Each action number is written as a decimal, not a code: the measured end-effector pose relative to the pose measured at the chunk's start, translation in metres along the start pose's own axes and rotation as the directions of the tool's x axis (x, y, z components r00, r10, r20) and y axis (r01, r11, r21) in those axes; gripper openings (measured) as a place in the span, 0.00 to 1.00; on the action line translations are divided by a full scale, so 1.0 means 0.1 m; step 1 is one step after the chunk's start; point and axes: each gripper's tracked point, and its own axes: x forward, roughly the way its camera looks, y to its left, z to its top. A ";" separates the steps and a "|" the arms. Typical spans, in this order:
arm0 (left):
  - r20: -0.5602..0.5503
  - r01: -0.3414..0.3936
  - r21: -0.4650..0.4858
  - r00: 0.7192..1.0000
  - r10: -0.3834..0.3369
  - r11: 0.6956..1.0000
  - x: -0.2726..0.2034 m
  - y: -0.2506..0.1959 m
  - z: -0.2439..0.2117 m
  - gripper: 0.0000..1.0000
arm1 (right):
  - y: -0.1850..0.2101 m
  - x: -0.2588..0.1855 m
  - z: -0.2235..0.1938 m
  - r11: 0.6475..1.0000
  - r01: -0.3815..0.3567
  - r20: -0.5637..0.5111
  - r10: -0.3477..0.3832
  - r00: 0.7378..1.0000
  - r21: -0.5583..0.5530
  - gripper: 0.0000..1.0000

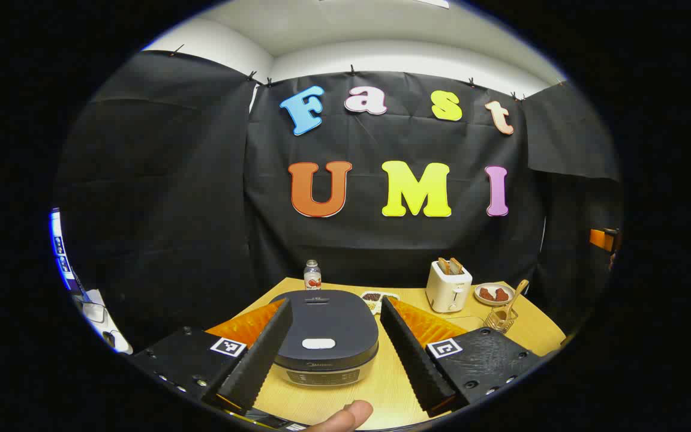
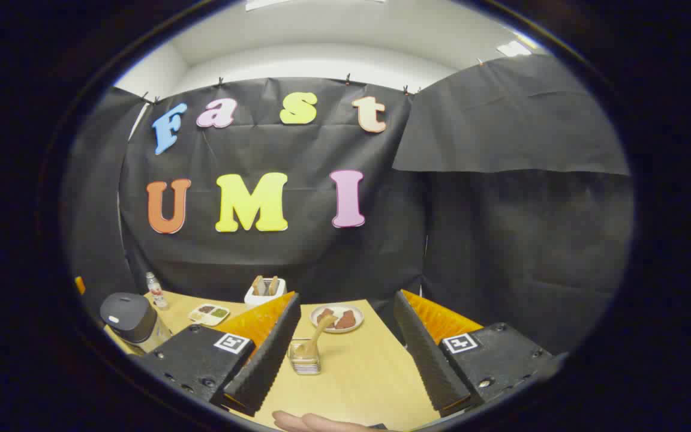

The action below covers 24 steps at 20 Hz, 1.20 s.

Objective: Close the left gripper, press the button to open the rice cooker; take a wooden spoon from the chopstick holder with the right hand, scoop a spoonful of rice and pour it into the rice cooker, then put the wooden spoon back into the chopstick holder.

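Observation:
The dark rice cooker sits lid down on the wooden table, its white button on top. My left gripper stands open above it, a finger on each side of the lid, touching nothing. At the right, a wooden spoon leans in the clear chopstick holder. In the right gripper view the same spoon stands in the holder, just right of the left finger. My right gripper is open and holds nothing. The rice cooker shows far left.
A white toaster with toast, a plate of red food, a small divided dish and a bottle stand along the table's back. A fingertip shows at the bottom edge. The black cloth wall is close behind.

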 end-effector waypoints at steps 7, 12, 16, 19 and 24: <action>0.010 0.000 -0.032 1.000 0.000 0.999 -0.07 0.02 0.13 0.94 | -0.01 -0.06 0.00 1.000 -0.019 0.005 0.019 1.000 0.009 1.00; 0.020 -0.003 -0.039 1.000 0.004 0.999 -0.10 0.03 0.24 0.94 | 0.01 -0.10 0.04 0.999 -0.031 0.013 0.031 0.999 0.008 1.00; 0.016 0.004 -0.043 1.000 -0.004 0.999 -0.11 0.01 0.29 0.94 | 0.03 -0.14 0.09 0.999 -0.039 0.025 0.039 0.999 0.002 1.00; 0.028 0.019 -0.045 0.999 -0.018 0.999 -0.08 0.00 0.34 0.94 | 0.05 -0.17 0.13 0.999 -0.047 0.048 0.047 0.998 -0.004 1.00; -0.022 0.006 -0.028 1.000 -0.007 1.000 0.06 0.08 0.19 0.67 | 0.09 -0.26 0.05 0.996 -0.089 0.053 0.087 0.995 0.024 1.00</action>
